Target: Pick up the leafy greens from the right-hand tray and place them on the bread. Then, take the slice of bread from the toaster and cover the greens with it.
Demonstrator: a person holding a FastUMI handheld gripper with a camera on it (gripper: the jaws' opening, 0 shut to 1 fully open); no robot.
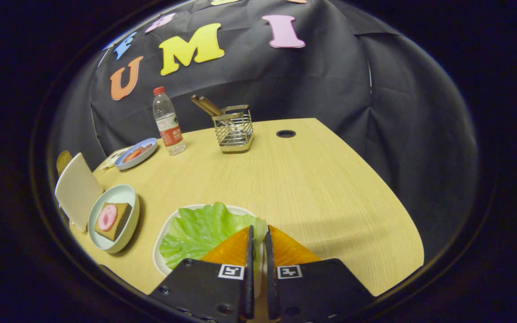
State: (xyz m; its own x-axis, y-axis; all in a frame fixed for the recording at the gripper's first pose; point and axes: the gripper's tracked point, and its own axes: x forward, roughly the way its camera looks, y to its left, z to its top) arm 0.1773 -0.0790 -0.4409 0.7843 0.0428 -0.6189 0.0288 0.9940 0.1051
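A green lettuce leaf lies on a white tray just ahead of my fingers. My gripper stands at the leaf's right edge. Its two fingers are drawn close together with a strip of the leaf in the narrow gap between them. To the left, a pale round plate holds a brown slice of bread topped with a pink round slice. Further left stands a white toaster, and the brown top of a bread slice pokes out behind it.
At the back of the wooden table are a blue plate with sausage pieces, a water bottle and a wire holder with chopsticks. A round cable hole lies beyond the holder.
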